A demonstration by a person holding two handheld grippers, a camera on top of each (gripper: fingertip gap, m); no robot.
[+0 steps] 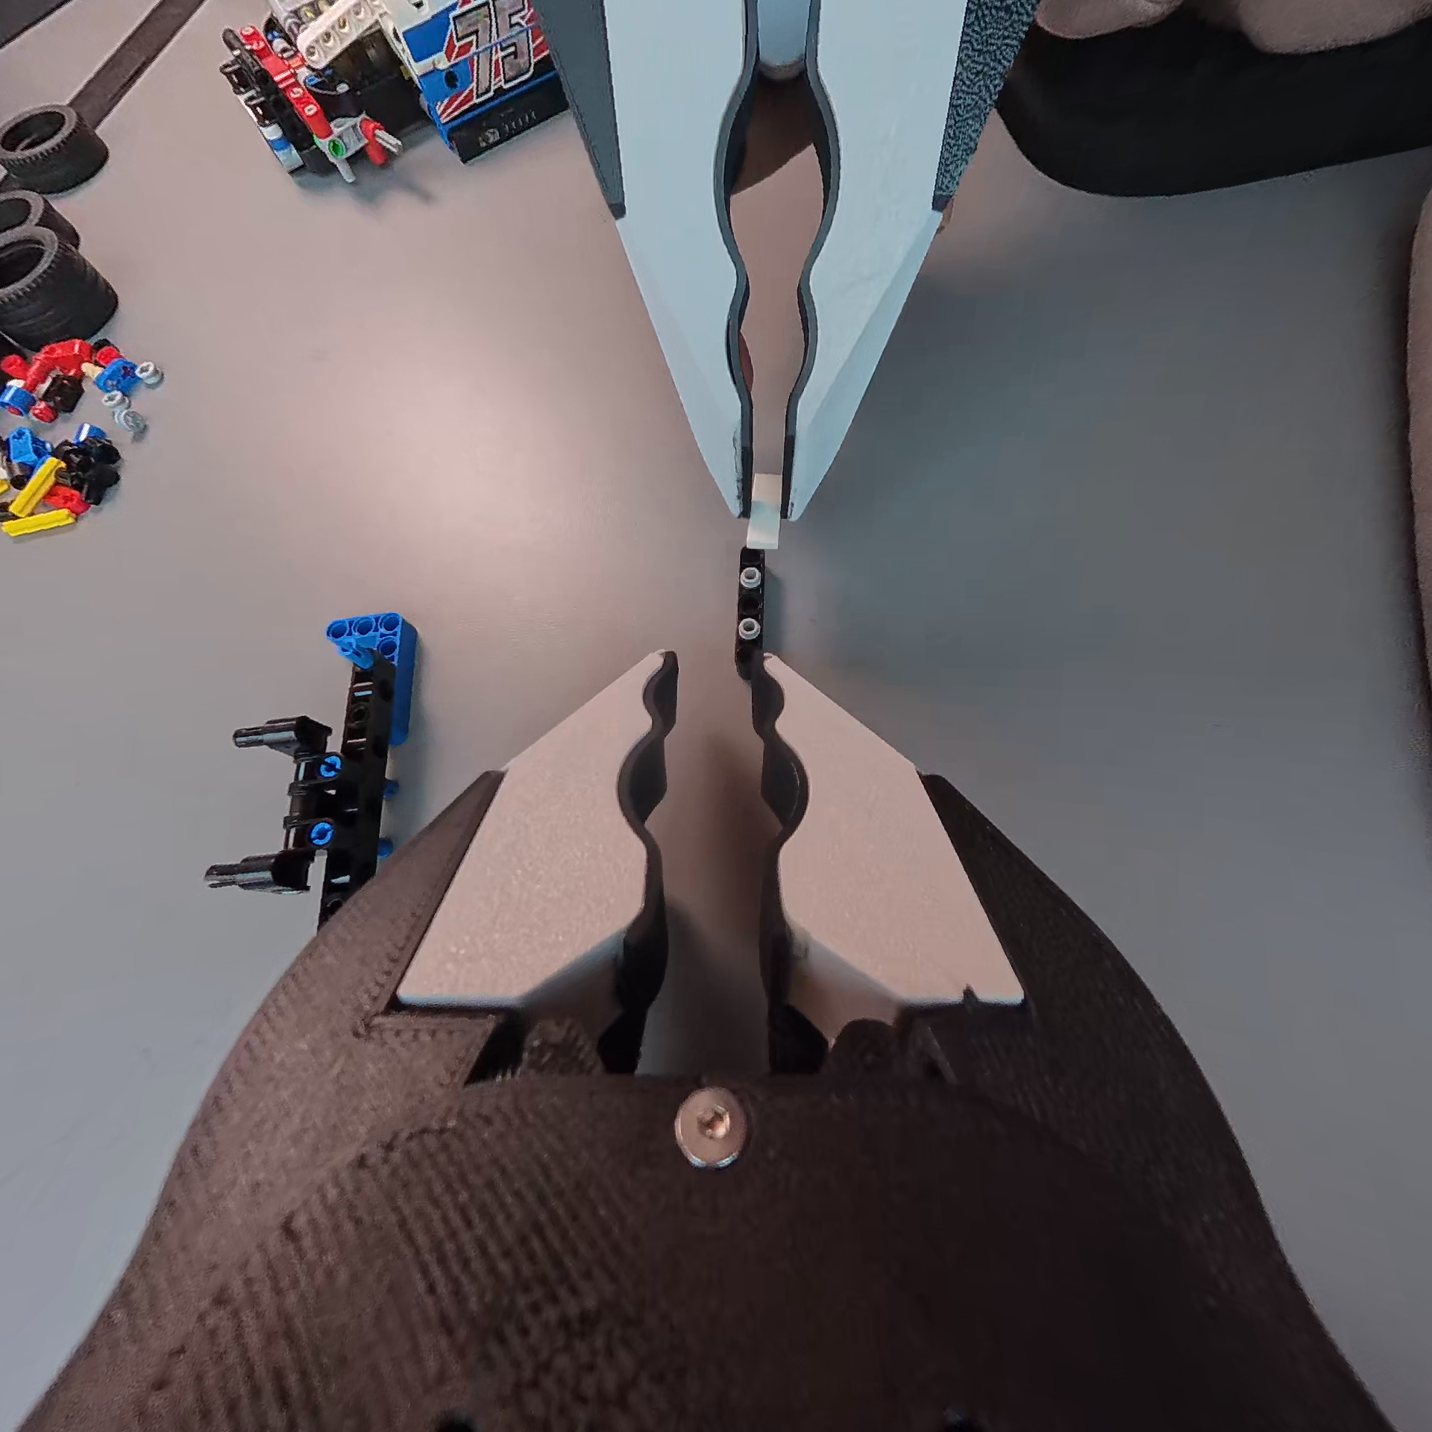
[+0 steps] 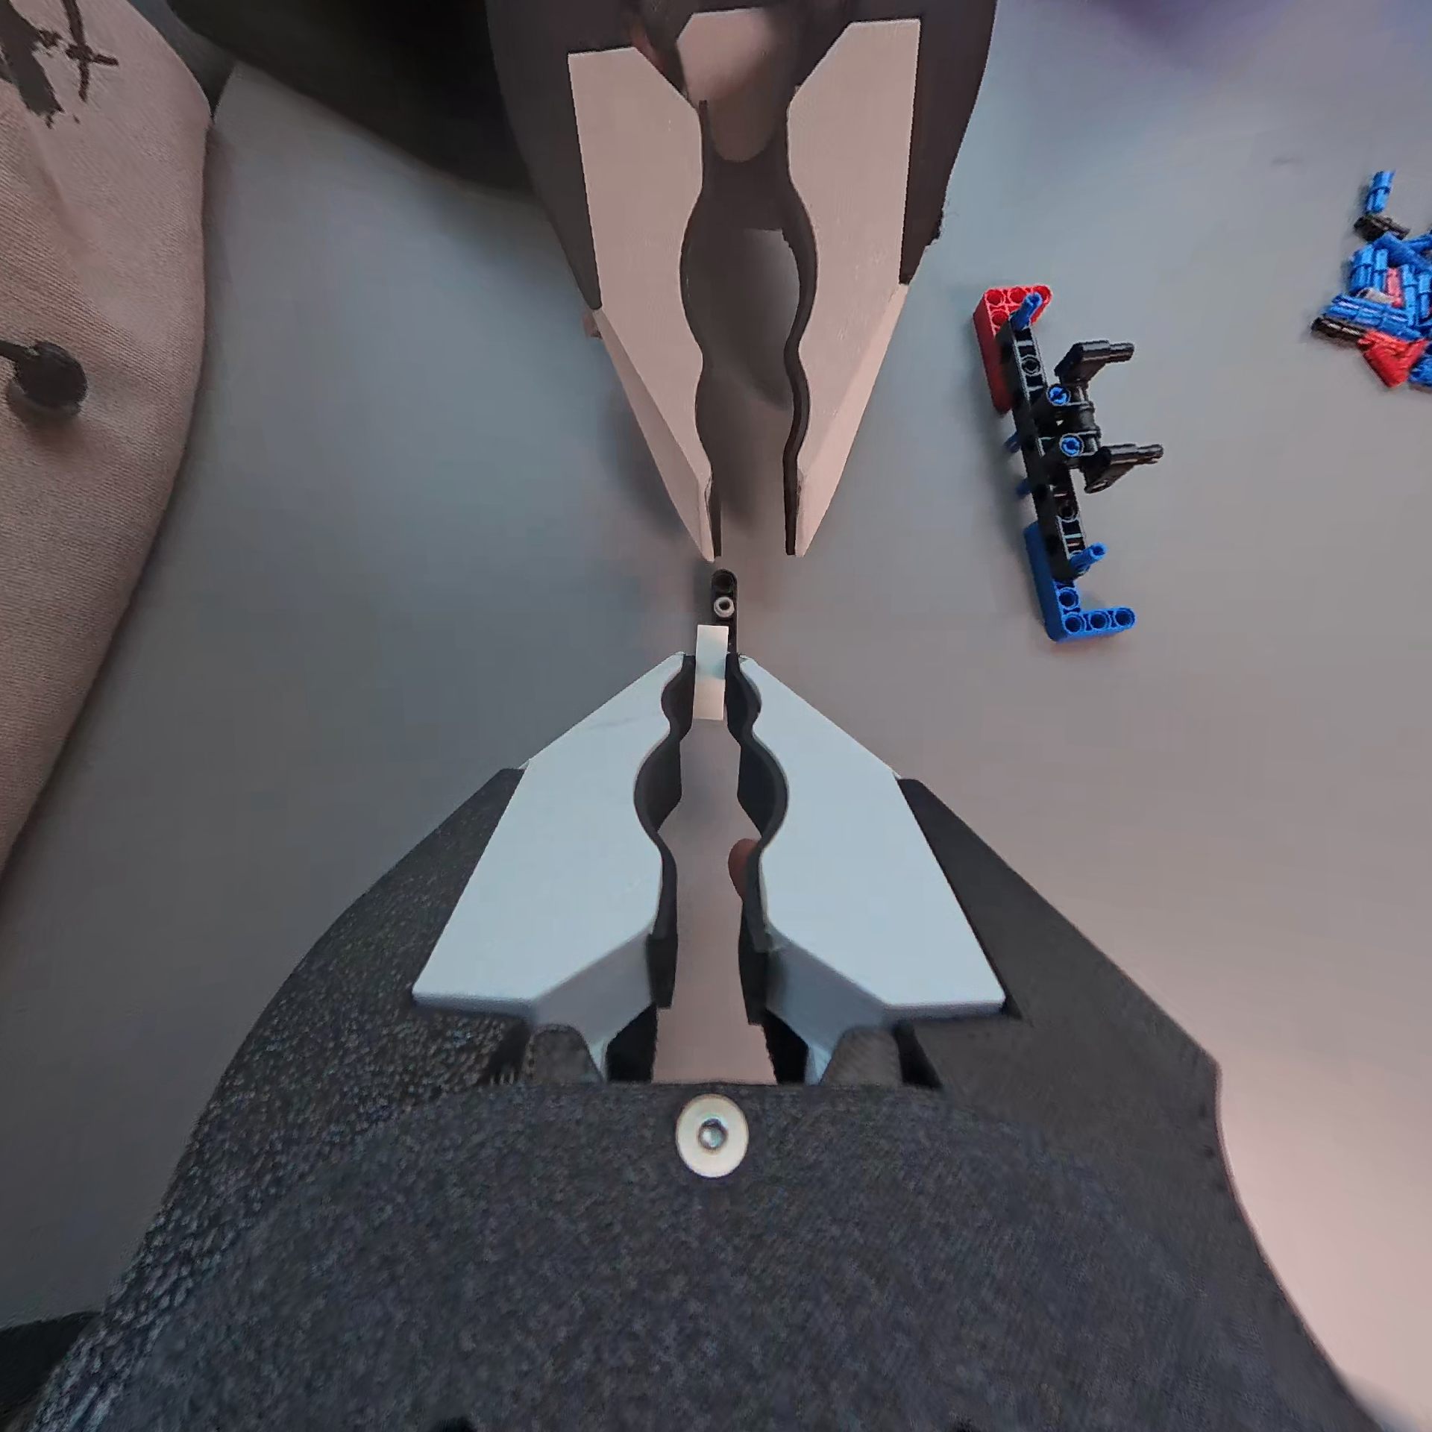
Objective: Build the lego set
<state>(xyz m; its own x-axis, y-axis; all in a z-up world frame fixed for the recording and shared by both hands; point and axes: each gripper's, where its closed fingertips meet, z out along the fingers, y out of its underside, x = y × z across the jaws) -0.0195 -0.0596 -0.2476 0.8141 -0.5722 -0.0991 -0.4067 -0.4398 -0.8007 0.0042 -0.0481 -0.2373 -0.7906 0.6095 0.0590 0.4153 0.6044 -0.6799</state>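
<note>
A short black beam (image 1: 749, 612) with two grey pins in its holes sits between the two gripper tips over the grey table (image 1: 1085, 542). My right gripper (image 2: 711, 659) is shut on a small white piece (image 2: 711, 674) whose far end touches the beam (image 2: 724, 593). It enters the left wrist view (image 1: 763, 511) from the top with the white piece (image 1: 763, 507) in its tips. My left gripper (image 1: 717, 660) is open and holds nothing. Its right fingertip (image 1: 769, 674) is at the beam's near end. It also shows in the right wrist view (image 2: 750, 552).
A black sub-assembly (image 1: 341, 767) with blue pins and a blue corner piece lies to the left; it also shows in the right wrist view (image 2: 1058, 457). The part-built car (image 1: 403, 70), tyres (image 1: 46, 147) and loose pieces (image 1: 62, 434) lie far left. A person's clothing (image 2: 85, 349) borders the table. My two grippers' fingertips are within a few centimetres of each other.
</note>
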